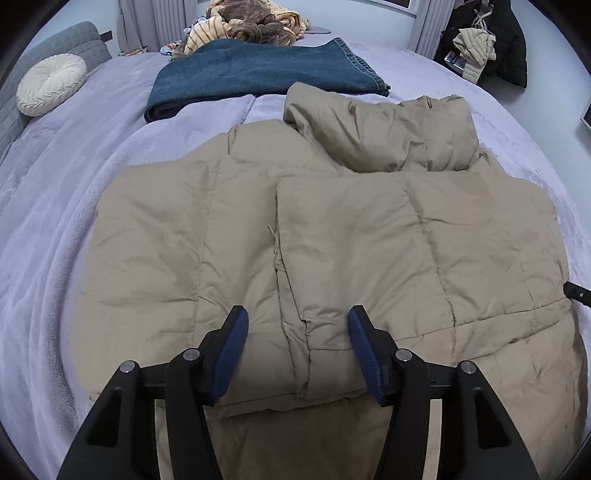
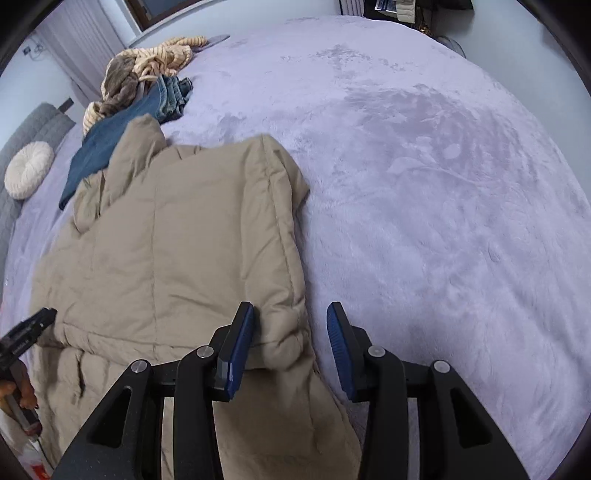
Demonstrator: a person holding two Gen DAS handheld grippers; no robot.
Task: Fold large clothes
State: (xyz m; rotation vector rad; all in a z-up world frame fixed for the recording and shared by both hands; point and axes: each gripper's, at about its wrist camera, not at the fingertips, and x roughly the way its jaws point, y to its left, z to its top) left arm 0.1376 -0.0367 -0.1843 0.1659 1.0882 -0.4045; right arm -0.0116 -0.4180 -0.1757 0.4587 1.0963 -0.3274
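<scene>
A beige puffer jacket (image 1: 332,236) lies flat on a lavender bed (image 1: 74,206), its hood (image 1: 384,129) at the far end. My left gripper (image 1: 297,321) is open just above the jacket's near hem, holding nothing. In the right wrist view the jacket (image 2: 177,240) fills the left half. My right gripper (image 2: 290,317) is open, its jaws straddling the jacket's right near edge, a fold of fabric between them. The left gripper (image 2: 40,321) shows at that view's left edge, held by a hand.
Folded blue jeans (image 1: 255,77) lie beyond the hood. A pile of striped and brown clothes (image 1: 251,26) sits farther back. A round white cushion (image 1: 50,83) rests by the grey headboard. Dark coats (image 1: 484,44) hang at the far right. Bare bed (image 2: 443,166) spreads right of the jacket.
</scene>
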